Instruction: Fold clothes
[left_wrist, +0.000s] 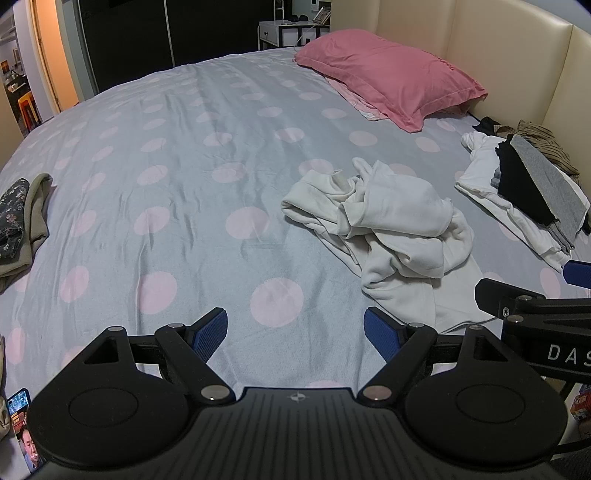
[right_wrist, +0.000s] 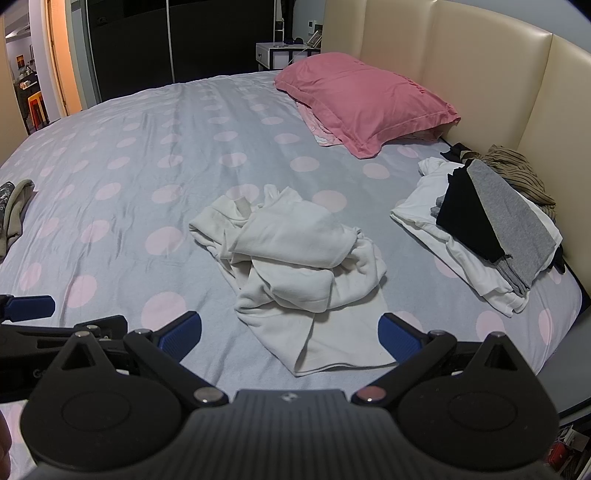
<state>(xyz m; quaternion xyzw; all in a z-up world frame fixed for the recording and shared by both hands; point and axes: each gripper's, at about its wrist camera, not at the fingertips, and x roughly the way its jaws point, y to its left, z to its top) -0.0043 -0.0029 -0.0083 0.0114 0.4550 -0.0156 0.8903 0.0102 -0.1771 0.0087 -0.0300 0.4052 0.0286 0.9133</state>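
Both the left gripper (left_wrist: 295, 334) and right gripper (right_wrist: 290, 334) hang released and empty just short of the crumpled white garment (right_wrist: 295, 254), whose tangled layers risk being pinched together, spoiling the fold.

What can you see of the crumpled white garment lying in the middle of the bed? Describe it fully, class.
The crumpled white garment is a soft, fleecy-looking off-white piece, bunched in overlapping folds, with what looks like a cuffed sleeve end poking up at its far side and a flatter panel spread toward the cameras. It rests on the polka-dot bedsheet, apart from the folded stack nearer the headboard. Neither open claw touches it.
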